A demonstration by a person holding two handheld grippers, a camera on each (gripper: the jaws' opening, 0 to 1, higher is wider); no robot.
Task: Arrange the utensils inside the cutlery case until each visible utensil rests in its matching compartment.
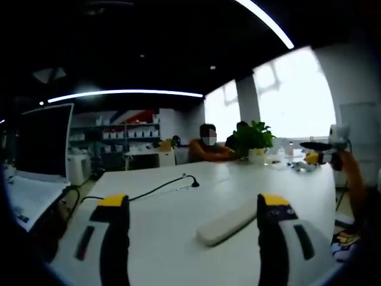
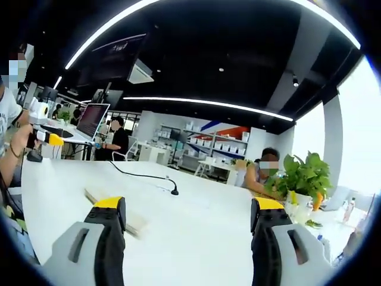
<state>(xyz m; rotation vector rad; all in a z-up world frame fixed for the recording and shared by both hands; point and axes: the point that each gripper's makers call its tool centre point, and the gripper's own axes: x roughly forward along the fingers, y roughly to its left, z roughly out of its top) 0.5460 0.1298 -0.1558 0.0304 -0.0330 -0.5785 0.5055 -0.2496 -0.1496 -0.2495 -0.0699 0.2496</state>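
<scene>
Both the left tongs (image 1: 193, 208) and right tongs (image 2: 187, 211) gape wide and empty over the white tabletop (image 1: 238, 179), so lower them to the flat cutlery case (image 1: 227, 222) (lying between the left pair's tips) before reaching.

Both views low over white table (image 1: 178, 196), facing office; share table.

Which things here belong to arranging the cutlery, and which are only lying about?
For the job:
- pale flat case, probably the cutlery case; no utensils can be made out
- left gripper and right gripper, both open

Lying about:
- black cable
- potted plant
- laptop
</scene>
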